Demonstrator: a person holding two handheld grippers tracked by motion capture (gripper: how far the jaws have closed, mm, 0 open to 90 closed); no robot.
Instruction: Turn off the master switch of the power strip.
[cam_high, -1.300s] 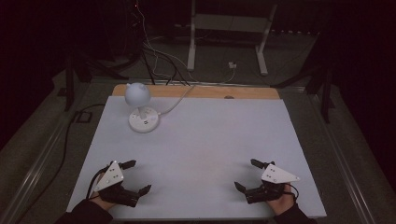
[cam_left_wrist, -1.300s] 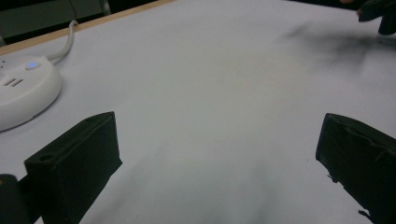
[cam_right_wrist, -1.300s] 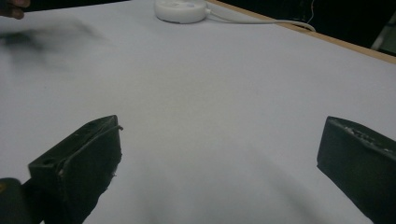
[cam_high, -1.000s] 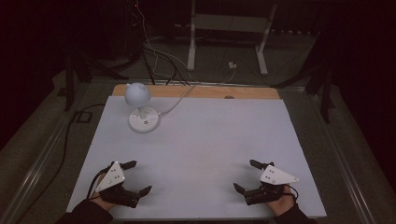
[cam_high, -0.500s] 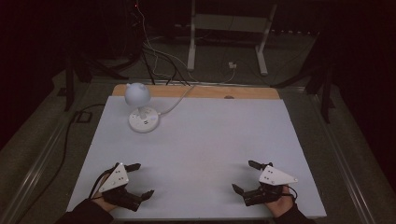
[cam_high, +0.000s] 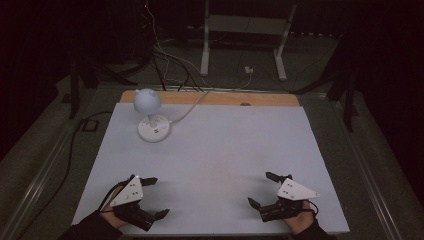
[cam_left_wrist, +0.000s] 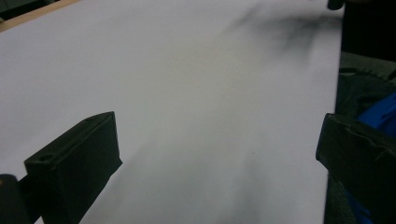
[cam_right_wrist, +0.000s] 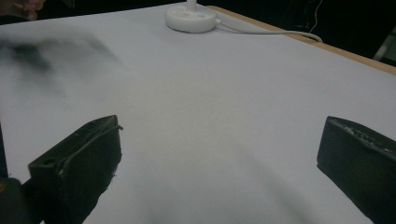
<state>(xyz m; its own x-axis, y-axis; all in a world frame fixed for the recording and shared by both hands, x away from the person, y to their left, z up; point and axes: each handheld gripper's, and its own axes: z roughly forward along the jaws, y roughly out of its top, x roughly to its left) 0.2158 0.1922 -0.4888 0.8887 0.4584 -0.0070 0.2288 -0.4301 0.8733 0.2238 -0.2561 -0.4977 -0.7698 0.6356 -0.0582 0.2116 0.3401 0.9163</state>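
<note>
Near the front edge of the desk (cam_high: 215, 150) the person held both tools low, one at each corner. The left tool (cam_high: 152, 197) sat at the near left, gripped by the left hand (cam_high: 117, 210), its grey plate tilted up and its two black jaws spread wide, pointing right and slightly toward the far side. The right tool (cam_high: 261, 190) sat at the near right in the right hand (cam_high: 300, 220), its jaws also wide apart with nothing between them, pointing left and inward. Both hovered close over the white surface; I could not tell whether they touched it.

Nothing lay between the two tools, which were well apart. The only thing on the white sheet was a small white lamp (cam_high: 151, 116) at the far left, its round base close to the sheet's far edge and its cord (cam_high: 187, 110) running off over the wooden strip (cam_high: 220, 97) at the back. In the right gripper view that base (cam_right_wrist: 191, 18) stood far ahead, with bare sheet stretching up to it.
</note>
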